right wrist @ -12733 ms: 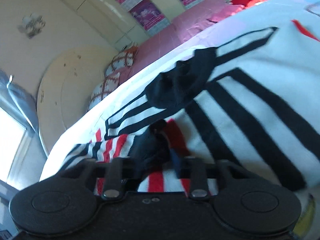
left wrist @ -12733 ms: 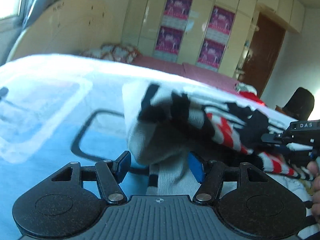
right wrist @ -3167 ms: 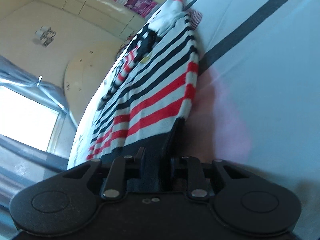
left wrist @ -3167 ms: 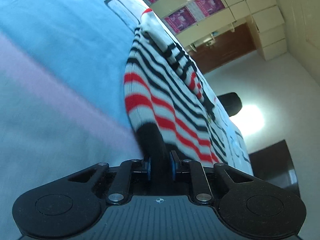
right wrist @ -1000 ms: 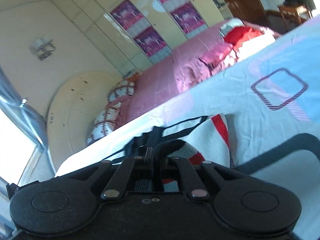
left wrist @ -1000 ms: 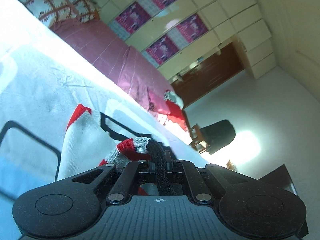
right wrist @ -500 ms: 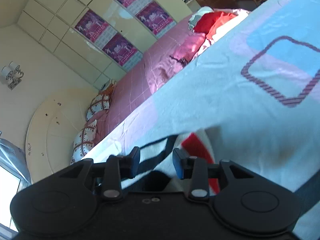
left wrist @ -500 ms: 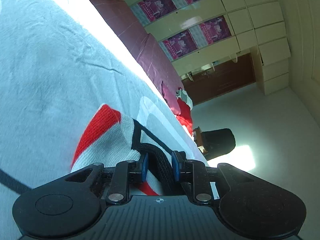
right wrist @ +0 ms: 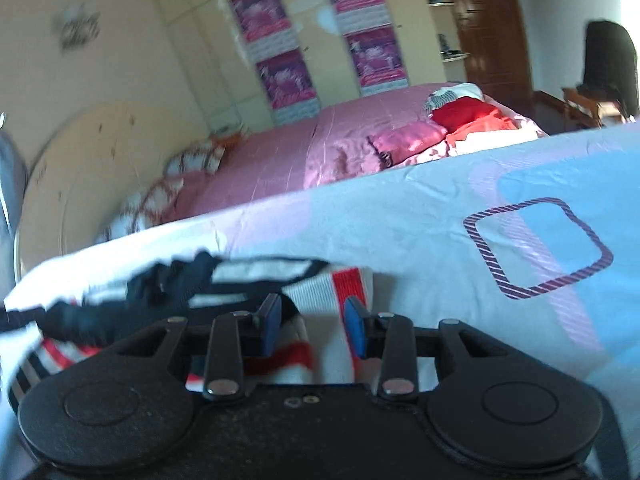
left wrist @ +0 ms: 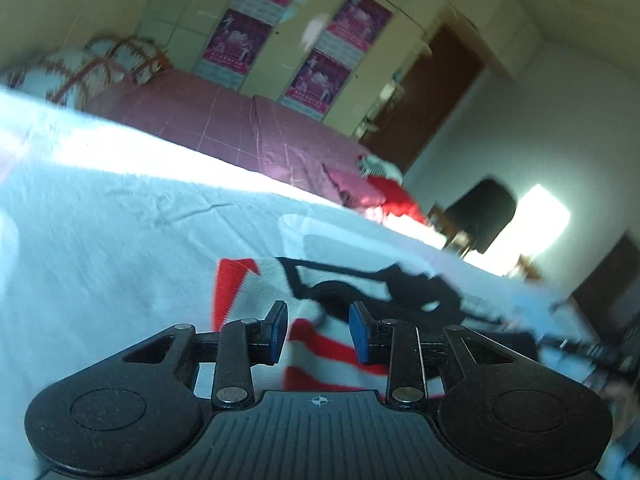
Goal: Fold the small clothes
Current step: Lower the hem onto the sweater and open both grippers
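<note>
Left wrist view has the big pale blue bedsheet (left wrist: 120,240) filling the middle and left of the frame, and the striped sweater (left wrist: 256,292) sits low centre on it, red, white and black. It spreads off toward the right edge, so its long axis runs roughly left to right across the picture, with the black trim bunched right of centre.

Right wrist view shows the same sweater (right wrist: 320,292) at lower left, stretching out to the left edge, so the two grippers seem to sit at opposite ends of it.

Now the small stuff. Left gripper (left wrist: 318,330) has its jaws parted, having just been opening, and the knit lies between and under the blue pads without being squeezed. Right gripper (right wrist: 312,326) is the same deal: jaws apart, fabric in the gap, not pinched.

My guess is this fold has just been laid down. The cloth is right at both sets of tips, so neither hand looks nearer.
</note>
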Tool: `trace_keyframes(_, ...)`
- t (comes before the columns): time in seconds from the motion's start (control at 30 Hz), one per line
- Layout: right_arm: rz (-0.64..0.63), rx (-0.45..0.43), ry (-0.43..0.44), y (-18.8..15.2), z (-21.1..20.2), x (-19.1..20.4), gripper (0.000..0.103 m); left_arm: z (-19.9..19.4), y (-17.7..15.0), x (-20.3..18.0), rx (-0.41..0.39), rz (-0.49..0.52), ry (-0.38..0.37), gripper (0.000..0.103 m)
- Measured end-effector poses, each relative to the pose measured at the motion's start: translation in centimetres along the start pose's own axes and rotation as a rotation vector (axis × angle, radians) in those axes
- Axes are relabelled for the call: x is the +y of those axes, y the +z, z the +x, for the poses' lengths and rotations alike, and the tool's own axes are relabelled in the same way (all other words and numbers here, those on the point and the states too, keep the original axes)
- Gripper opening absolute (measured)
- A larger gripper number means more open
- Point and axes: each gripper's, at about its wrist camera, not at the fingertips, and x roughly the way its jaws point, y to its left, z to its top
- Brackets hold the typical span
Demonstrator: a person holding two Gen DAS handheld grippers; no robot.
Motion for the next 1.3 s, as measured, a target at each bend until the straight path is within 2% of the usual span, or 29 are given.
trace_keyframes(0.1, -0.14, 0.058, 0.008, 0.1, 0.9, 1.7, 0.036, 1.1, 1.1, -1.9, 0.068, 0.151, 0.012, 0.033)
trace_keyframes(0.17, -0.233, 0.06, -0.001, 0.3, 1.9, 3.5, 0.036, 2.3, 1.8, -3.7, 0.113, 0.26, 0.036, 0.033)
trace_keyframes(0.2, -0.258, 0.051, -0.016, 0.7, 2.6, 3.9, 0.036, 2.9, 2.2, -4.2, 0.119, 0.282, 0.052, 0.033)
trace_keyframes(0.27, -0.214, 0.034, -0.027, 1.7, 4.3, 4.0, 0.035, 4.0, 3.1, -4.2, 0.118, 0.23, 0.051, 0.033)
trace_keyframes(0.37, -0.068, 0.039, -0.056, 2.8, 6.6, 2.8, 0.034, 6.1, 3.4, -1.6, 0.105, 0.047, 0.048, 0.033)
trace_keyframes(0.43, -0.012, 0.039, -0.05, 2.8, 7.1, 2.0, 0.034, 6.3, 3.2, -0.8, 0.098, -0.005, 0.039, 0.033)
trace_keyframes(0.53, 0.012, 0.036, -0.015, 2.6, 6.7, 1.3, 0.035, 6.1, 2.6, -0.6, 0.092, 0.004, 0.003, 0.033)
trace_keyframes(0.63, 0.014, 0.068, 0.002, 2.5, 7.4, 0.9, 0.036, 6.5, 2.2, -0.7, 0.112, 0.027, -0.009, 0.033)
trace_keyframes(0.73, -0.011, 0.088, 0.021, 2.4, 8.0, 1.7, 0.036, 6.9, 2.1, -1.6, 0.12, 0.083, -0.013, 0.033)
trace_keyframes(0.8, -0.075, 0.111, -0.009, 2.2, 8.5, 3.0, 0.032, 6.6, 2.1, -2.8, 0.121, 0.148, -0.006, 0.033)
trace_keyframes(0.87, -0.147, 0.115, -0.036, 2.0, 8.5, 4.1, 0.015, 6.7, 1.8, -4.2, 0.131, 0.232, 0.023, 0.032)
trace_keyframes(0.9, -0.177, 0.113, -0.051, 2.0, 8.5, 4.6, 0.012, 6.8, 1.6, -4.8, 0.135, 0.277, 0.05, 0.028)
trace_keyframes(0.93, -0.203, 0.109, -0.066, 2.0, 8.5, 5.1, 0.008, 6.8, 1.5, -5.4, 0.131, 0.309, 0.073, 0.004)
trace_keyframes(1.0, -0.235, 0.073, -0.093, 1.9, 8.1, 5.7, 0.006, 6.3, 1.4, -5.5, 0.105, 0.298, 0.077, 0.005)
trace_keyframes(1.1, -0.255, -0.023, -0.106, 2.1, 6.7, 6.4, 0.006, 3.9, 1.3, -4.8, 0.011, 0.238, 0.067, 0.004)
trace_keyframes(1.2, -0.269, -0.07, -0.131, 2.7, 6.2, 6.6, 0.005, 2.0, 1.4, -4.0, -0.07, 0.186, 0.084, 0.004)
trace_keyframes(1.3, -0.245, -0.046, -0.158, 2.7, 7.4, 5.9, 0.005, 2.6, 1.2, -3.4, -0.049, 0.161, 0.114, 0.004)
